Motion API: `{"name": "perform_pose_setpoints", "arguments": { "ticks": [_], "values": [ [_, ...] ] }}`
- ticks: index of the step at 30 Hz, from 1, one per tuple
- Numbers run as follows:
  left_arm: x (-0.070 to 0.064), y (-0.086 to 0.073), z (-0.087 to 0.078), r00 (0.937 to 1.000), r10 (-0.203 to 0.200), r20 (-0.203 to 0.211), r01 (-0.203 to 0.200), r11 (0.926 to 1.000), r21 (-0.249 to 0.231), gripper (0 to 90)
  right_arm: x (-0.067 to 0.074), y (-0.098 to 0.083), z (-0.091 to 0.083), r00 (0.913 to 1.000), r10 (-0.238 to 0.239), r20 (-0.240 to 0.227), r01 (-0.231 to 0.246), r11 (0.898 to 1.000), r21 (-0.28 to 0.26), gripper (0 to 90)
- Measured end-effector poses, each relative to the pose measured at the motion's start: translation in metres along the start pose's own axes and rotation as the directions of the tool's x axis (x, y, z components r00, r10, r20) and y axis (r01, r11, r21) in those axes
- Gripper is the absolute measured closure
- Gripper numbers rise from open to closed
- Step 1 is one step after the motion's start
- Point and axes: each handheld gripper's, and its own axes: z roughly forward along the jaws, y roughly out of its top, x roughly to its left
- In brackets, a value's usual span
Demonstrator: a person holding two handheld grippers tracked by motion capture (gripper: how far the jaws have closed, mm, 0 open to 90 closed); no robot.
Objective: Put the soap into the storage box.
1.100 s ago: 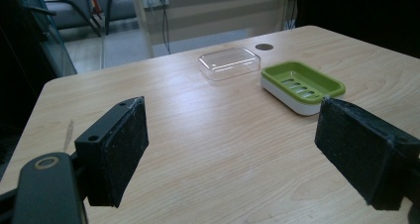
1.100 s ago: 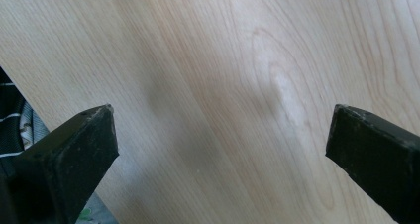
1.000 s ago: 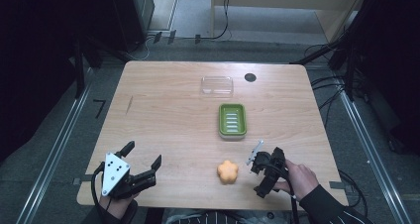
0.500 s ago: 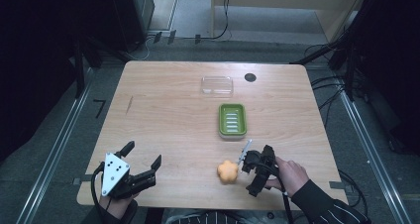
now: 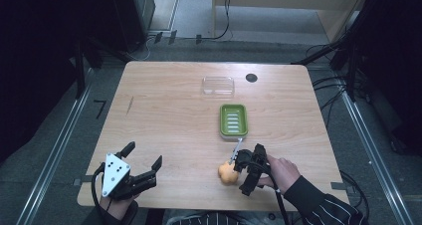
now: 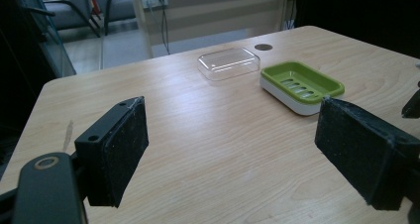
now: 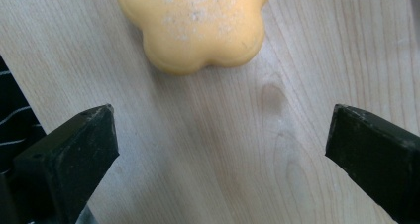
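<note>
We have barely begun: our right gripper (image 5: 238,169), jaws wide apart, is just beside the orange flower-shaped soap (image 5: 227,173) lying ungrasped near the worktop's (image 5: 164,110) near edge. The green soap dish (image 5: 233,119) beyond is empty; our left gripper (image 5: 144,160) waits open.

One orange flower-shaped soap (image 5: 227,172), one green soap dish (image 5: 233,120), one clear lid (image 5: 218,85), two claws.

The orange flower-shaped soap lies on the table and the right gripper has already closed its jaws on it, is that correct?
Not quite. The orange flower-shaped soap does lie on the table, but the right gripper has its jaws wide open, short of it. The right gripper view shows this.
</note>
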Motion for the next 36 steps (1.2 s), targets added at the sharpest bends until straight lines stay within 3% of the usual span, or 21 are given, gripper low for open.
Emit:
{"name": "perform_pose_setpoints", "arguments": {
  "ticks": [21,28,30,36],
  "values": [
    [0.000,0.000,0.000,1.0000,-0.003,0.000,0.003,1.0000,0.001,13.7,0.003,0.020,0.006,0.9973,-0.063,-0.037,0.063,0.998,0.010,2.0],
    [0.000,0.000,0.000,1.0000,0.000,0.001,0.000,1.0000,0.002,13.7,0.005,0.027,0.008,0.9955,-0.084,-0.043,0.085,0.996,0.017,7.6],
    [0.000,0.000,0.000,1.0000,0.000,0.000,0.000,1.0000,0.002,13.7,0.005,0.030,0.010,0.9935,-0.101,-0.054,0.102,0.995,0.022,13.1],
    [0.000,0.000,0.000,1.0000,-0.002,0.000,0.002,1.0000,0.002,13.7,0.005,0.035,0.012,0.9948,-0.086,-0.054,0.088,0.995,0.037,13.7]
  ]
}}
